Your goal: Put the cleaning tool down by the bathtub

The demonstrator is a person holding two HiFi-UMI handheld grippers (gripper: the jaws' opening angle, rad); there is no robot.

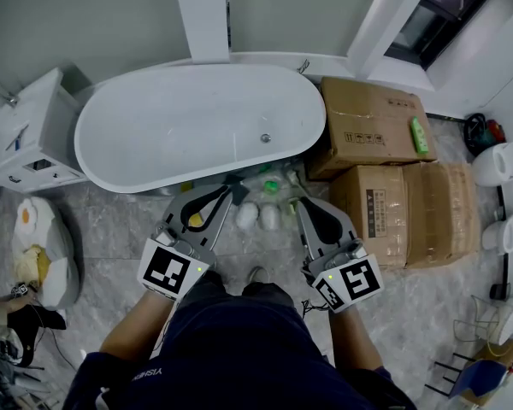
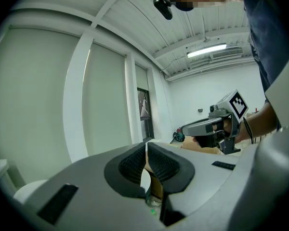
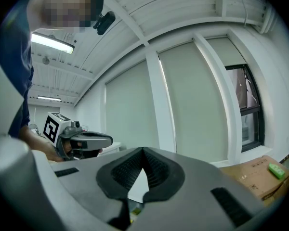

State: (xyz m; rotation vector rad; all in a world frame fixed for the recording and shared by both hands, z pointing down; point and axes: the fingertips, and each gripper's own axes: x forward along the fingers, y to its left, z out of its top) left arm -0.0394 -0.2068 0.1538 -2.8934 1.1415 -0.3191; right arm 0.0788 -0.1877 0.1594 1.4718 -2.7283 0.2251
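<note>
The left gripper (image 1: 227, 195) and right gripper (image 1: 297, 204) are both clenched, jaw tips touching with nothing between them. They are held side by side above the floor. Between them, small items (image 1: 258, 215) lie against the bathtub (image 1: 188, 126); the cleaning tool cannot be singled out among them.

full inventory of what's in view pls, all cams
white oval bathtub: one, white, centre, against the wall
brown cardboard boxes: at least two, brown, right of the bathtub
small green object: one, green, on the far box
white cabinet: one, white, left of the bathtub
small bottles: several, white and green, floor in front of the bathtub
yellow-and-white bundle: one, floor, far left
white round fixtures: two, white, right edge
left gripper: one, grey, jaws together, nothing between
right gripper: one, grey, jaws together, nothing between
</note>
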